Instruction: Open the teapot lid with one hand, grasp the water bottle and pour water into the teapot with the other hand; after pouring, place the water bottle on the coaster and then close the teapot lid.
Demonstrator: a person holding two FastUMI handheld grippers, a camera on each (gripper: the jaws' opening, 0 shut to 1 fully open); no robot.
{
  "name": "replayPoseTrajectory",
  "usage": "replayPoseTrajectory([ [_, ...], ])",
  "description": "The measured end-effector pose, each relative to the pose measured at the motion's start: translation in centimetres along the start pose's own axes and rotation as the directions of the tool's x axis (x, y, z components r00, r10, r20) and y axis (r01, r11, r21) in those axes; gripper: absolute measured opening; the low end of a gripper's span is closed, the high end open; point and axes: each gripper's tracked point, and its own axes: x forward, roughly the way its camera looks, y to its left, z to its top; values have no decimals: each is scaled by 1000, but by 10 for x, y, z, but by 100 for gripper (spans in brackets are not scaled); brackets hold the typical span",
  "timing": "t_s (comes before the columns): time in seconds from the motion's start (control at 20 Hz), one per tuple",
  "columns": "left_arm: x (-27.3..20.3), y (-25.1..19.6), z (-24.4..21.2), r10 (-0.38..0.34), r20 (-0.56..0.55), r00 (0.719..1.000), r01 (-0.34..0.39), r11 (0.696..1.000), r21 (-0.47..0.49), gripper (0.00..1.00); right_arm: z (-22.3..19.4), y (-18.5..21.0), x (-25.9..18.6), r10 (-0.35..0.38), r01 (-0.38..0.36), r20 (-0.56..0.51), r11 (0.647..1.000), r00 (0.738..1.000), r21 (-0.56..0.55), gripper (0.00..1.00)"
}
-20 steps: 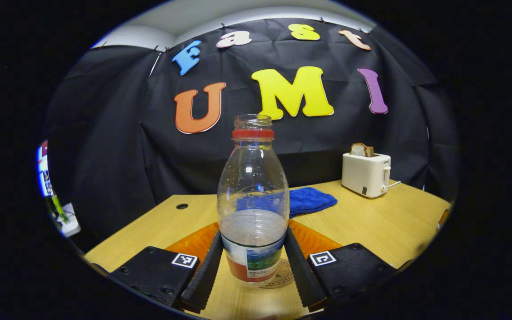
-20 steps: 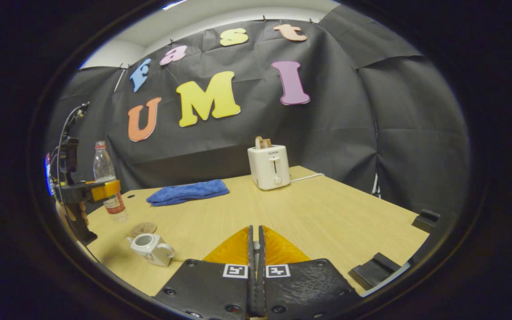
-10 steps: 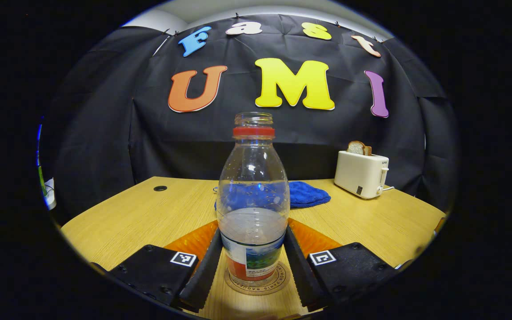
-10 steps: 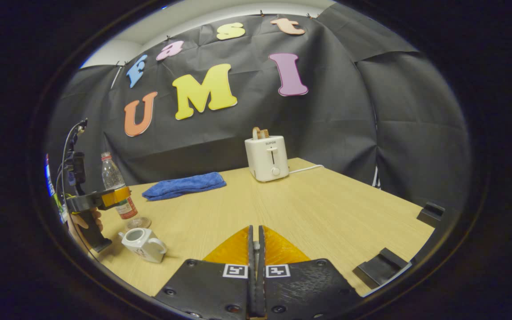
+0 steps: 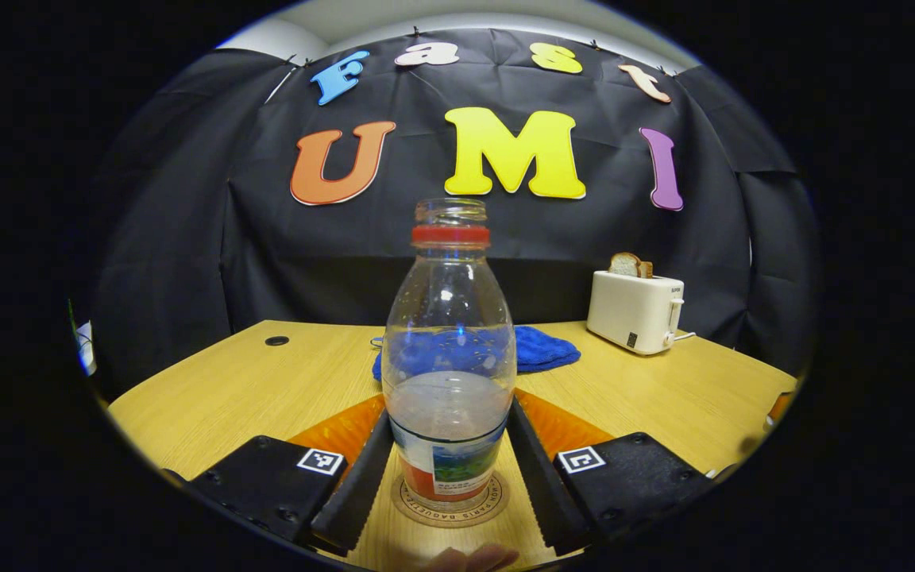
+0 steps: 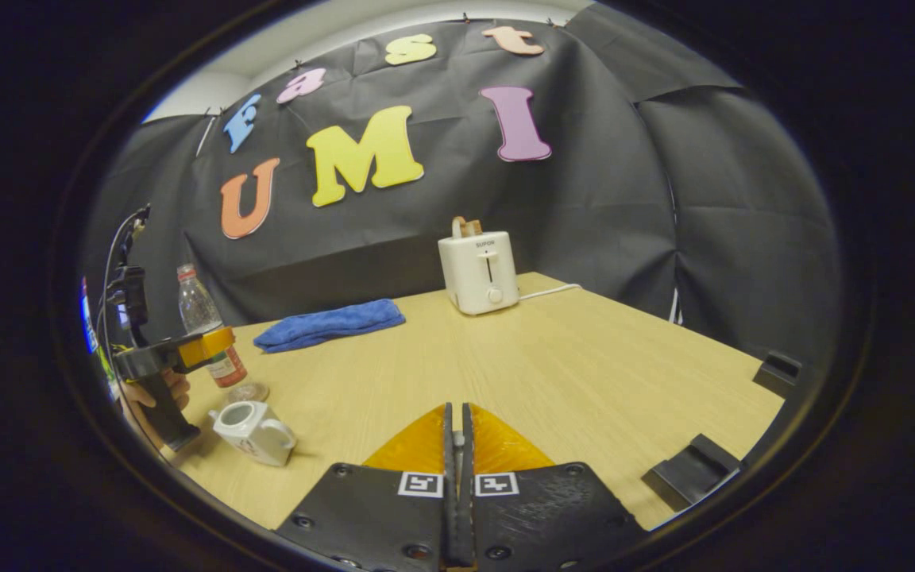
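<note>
A clear water bottle (image 5: 449, 318) with a red neck ring, no cap and some water stands upright on the round coaster (image 5: 489, 508). My left gripper (image 5: 449, 413) is shut on its lower body, one finger on each side. In the right gripper view the same bottle (image 6: 197, 306) and left gripper (image 6: 187, 349), held by a hand (image 6: 152, 393), are at the far left. The white teapot (image 6: 251, 429) stands beside them with its top open. My right gripper (image 6: 457, 413) hovers over the table's near edge, shut on a small pale piece that looks like the teapot lid's knob; the rest is hidden.
A blue towel (image 6: 330, 324) lies at the back of the wooden table (image 6: 584, 373), and a white toaster (image 6: 477, 270) with bread stands to its right. Two black blocks (image 6: 692, 469) sit at the right edge. A cable hole (image 5: 276, 341) is at the far left.
The left gripper lowered the bottle from just above the table onto the coaster. The right gripper stayed shut and shifted only slightly.
</note>
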Motion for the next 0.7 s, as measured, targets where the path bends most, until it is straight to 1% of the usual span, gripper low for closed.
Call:
replayPoseTrajectory([
  [0.15, -3, -1, 1, -11, 6, 1000, 11, 1000, 8, 91, 0, 2, -1, 3, -3, 3, 1000, 1000, -7, 0],
  [0.35, -7, 2, 4, -9, 29, 1000, 9, 1000, 2, 91, 1, 8, -4, 9, -9, 9, 1000, 1000, -17, 0],
  [0.5, -11, -3, 9, -39, 49, 998, 39, 999, -9, 92, 4, 14, -6, 16, -15, 17, 999, 1000, -37, 0],
  [0.7, -16, 1, 11, -36, 54, 998, 37, 999, -17, 92, 14, 20, -17, 24, -22, 44, 998, 999, -52, 0],
])
